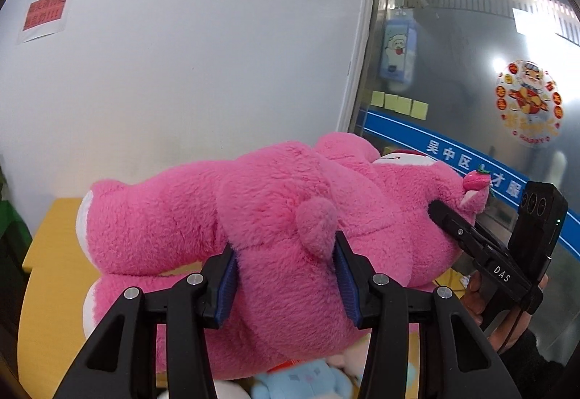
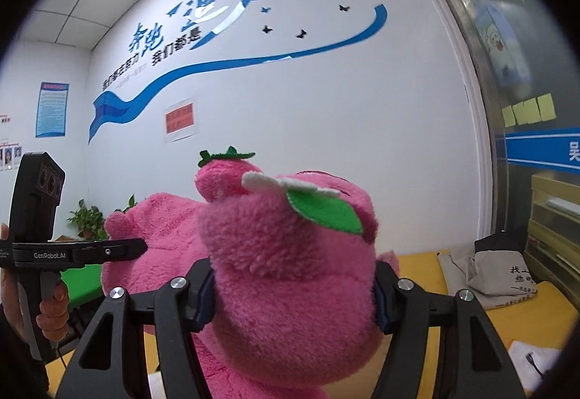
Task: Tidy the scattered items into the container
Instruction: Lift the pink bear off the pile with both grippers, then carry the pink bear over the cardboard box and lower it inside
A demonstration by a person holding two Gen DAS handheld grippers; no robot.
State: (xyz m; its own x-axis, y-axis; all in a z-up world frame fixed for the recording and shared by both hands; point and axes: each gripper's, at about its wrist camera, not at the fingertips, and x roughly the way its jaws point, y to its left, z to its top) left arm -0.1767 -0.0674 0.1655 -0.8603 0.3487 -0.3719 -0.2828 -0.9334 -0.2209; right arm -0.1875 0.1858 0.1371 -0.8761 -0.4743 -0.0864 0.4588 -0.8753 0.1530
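A big pink plush bear [image 1: 290, 188] hangs in the air, carried by both grippers. My left gripper [image 1: 286, 254] is shut on its body beside the small round tail, blue pads pressed into the fur. My right gripper [image 2: 293, 286] is shut on the bear's head [image 2: 290, 246], just under the strawberry ear and green leaf. In the left wrist view one finger [image 1: 453, 225] of the right gripper digs into the head at the right. In the right wrist view a finger [image 2: 119, 248] of the left gripper meets the bear's body at the left. No container shows.
A light blue plush toy [image 1: 301, 381] and something white lie below the bear on the yellow table [image 1: 54, 254]. A canvas bag [image 2: 500, 275] and a sheet of paper [image 2: 536, 359] sit at the table's right. A white wall and a glass partition [image 1: 471, 73] stand behind.
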